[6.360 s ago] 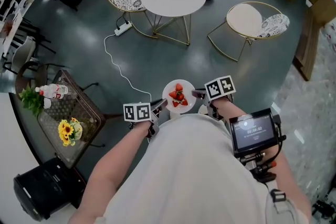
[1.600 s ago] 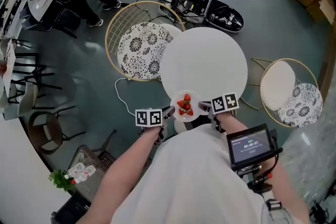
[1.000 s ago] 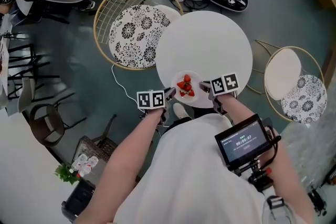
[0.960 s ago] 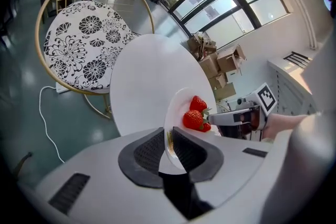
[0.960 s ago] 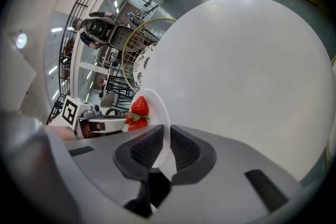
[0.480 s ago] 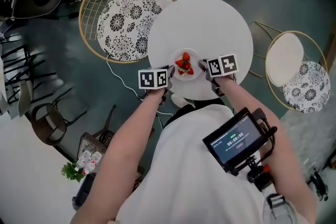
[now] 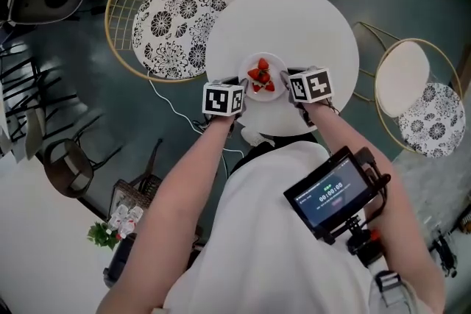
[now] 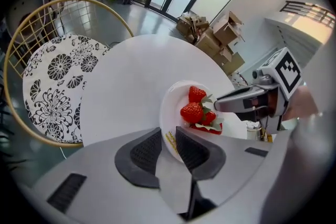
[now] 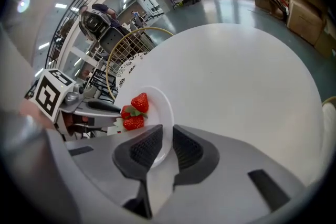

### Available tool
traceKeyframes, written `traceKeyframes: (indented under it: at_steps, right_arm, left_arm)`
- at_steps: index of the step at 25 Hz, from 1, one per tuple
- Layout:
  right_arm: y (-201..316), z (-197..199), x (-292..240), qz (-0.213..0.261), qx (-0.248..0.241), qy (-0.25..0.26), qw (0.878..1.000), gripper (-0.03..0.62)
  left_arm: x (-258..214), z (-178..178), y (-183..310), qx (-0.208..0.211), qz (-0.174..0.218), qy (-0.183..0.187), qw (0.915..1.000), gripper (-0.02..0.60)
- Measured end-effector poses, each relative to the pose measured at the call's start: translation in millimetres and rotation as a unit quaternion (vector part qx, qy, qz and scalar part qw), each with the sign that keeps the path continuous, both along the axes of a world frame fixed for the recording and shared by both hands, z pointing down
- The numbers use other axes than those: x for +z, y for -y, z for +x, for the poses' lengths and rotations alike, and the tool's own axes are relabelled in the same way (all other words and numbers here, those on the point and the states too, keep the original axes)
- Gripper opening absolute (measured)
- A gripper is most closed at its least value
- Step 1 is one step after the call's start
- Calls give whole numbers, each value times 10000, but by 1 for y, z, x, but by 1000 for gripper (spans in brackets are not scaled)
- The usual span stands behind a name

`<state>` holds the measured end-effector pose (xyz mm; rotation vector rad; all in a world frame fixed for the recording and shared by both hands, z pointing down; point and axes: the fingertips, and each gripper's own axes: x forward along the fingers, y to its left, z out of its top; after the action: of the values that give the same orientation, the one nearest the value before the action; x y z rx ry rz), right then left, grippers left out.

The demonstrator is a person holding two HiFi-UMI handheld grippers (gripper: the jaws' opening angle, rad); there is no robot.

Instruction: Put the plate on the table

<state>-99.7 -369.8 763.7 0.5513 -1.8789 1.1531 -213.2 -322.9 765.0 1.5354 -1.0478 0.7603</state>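
As the left hand-held gripper (image 8: pixel 167 139) opens, strawberry plate (image 8: pixel 176 107) on white table (image 8: pixel 131 76).

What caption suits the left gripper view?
Left tool, jaws opening around the rim of a plate of strawberries on the round table; right tool grips the opposite rim.

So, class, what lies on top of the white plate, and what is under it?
Strawberries lie on the plate. Under it is the round white table; the patch beneath is covered.

Monitor (image 7: pixel 329 191) by right arm: timer-like digits, too blurred to read. No other legible text.
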Motion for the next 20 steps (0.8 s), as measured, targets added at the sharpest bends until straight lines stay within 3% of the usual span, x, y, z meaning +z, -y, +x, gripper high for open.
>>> traceKeyframes:
  at_steps: [7,12,20]
  right_arm:
    - [-1,1,-2,756,-724,-429,9936,67]
    - [6,-5,2,947,-584,-403,9930,74]
    - [12,-3,-12,1116,-248,-135,9933,74]
  left_arm:
    - [-5,3,-3,28,109,204,9997,75]
    - [-2,-9,-5,11,118,160,9998,112]
    - [-17,-25,-19,-159,290,357,9988,112]
